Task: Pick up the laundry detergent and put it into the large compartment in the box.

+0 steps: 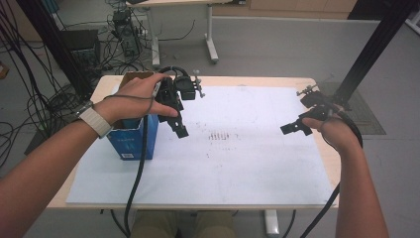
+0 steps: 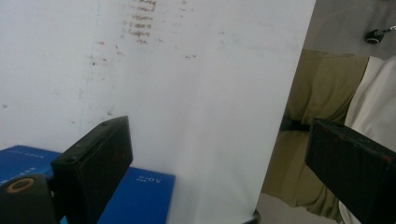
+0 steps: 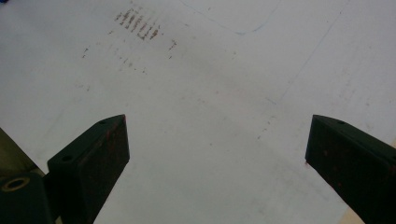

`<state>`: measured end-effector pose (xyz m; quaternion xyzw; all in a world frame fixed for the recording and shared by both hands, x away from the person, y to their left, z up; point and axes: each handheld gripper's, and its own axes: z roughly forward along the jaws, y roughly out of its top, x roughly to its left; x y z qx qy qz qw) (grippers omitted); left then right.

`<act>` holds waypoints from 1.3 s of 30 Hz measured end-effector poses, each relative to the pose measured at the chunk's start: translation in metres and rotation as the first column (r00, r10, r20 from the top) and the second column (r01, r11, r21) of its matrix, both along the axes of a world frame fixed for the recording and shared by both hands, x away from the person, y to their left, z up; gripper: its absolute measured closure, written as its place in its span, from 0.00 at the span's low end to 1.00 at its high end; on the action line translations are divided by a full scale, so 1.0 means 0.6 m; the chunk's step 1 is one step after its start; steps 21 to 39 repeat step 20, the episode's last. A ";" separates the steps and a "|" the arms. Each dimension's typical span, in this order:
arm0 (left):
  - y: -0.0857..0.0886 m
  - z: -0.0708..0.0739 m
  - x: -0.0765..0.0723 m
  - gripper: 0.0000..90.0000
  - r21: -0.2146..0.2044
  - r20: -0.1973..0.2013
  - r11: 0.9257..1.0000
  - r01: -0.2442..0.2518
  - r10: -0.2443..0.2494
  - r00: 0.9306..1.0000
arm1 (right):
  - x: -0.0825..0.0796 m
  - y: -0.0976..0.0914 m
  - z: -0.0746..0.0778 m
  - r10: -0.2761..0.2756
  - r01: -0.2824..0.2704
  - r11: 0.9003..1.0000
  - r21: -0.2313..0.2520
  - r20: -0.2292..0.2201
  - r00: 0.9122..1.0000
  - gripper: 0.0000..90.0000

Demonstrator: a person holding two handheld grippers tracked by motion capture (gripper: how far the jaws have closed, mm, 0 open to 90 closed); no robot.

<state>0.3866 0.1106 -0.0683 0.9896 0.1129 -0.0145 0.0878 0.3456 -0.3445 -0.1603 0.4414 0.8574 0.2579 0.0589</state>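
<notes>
Overhead, stained white paper [image 1: 237, 163] covers the wooden table [image 1: 324, 163].

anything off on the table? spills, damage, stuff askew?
Mostly fine. The white sheet carries a patch of brownish scuff marks near its middle, which looks like wear, not a spill. The blue carton stands upright with its top flaps open, beside the left gripper. The right gripper hovers open over bare sheet.
</notes>
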 end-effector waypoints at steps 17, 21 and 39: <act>-0.003 -0.002 0.000 0.09 -0.001 0.000 1.000 -0.005 0.005 1.000 | -0.004 -0.005 0.000 -0.005 0.005 1.000 0.003 0.003 1.000 0.07; -0.003 -0.002 0.001 0.09 0.001 0.001 1.000 -0.001 0.001 1.000 | -0.004 -0.005 0.000 -0.007 0.007 1.000 0.002 0.002 1.000 0.07; -0.003 -0.002 0.001 0.09 0.001 0.001 1.000 -0.001 0.001 1.000 | -0.004 -0.005 0.000 -0.007 0.007 1.000 0.002 0.002 1.000 0.07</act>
